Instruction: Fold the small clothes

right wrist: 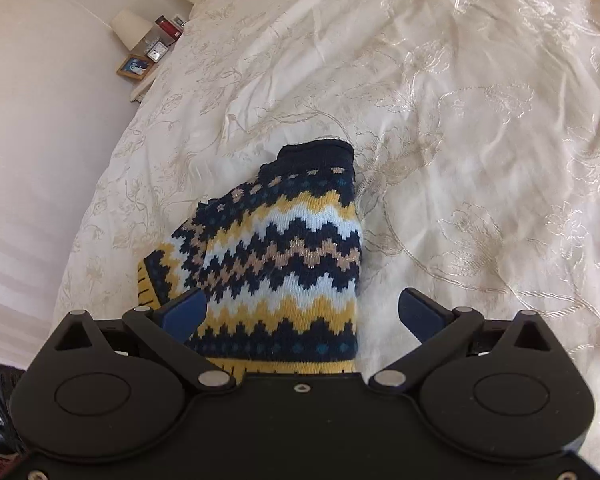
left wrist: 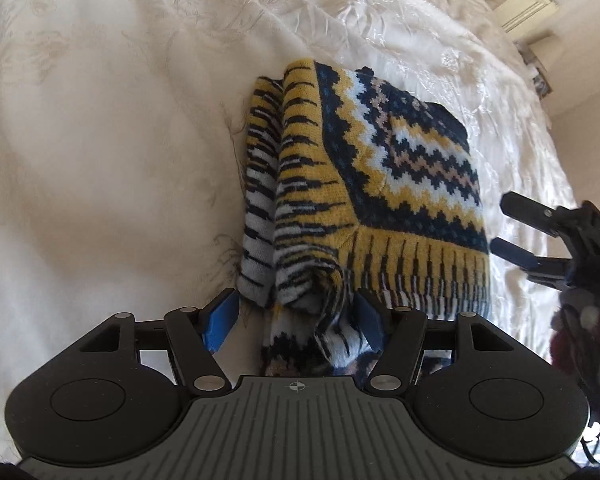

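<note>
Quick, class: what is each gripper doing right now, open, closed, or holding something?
Left gripper: jaws open, a bunched edge of the knitted sweater lies between them, not clamped.
Right gripper: jaws open wide over the sweater, holding nothing.

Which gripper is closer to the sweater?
Left. The left gripper is open with the sweater edge between its fingers; the right gripper is open beside the sweater's side.

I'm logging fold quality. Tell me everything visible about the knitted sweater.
The knitted sweater is a thick knit with navy, yellow, pale blue and tan zigzag bands. It lies folded into a compact bundle on the cream embroidered bedspread, inside-out layers showing along one edge. The open left tongs straddle its near corner.
</note>
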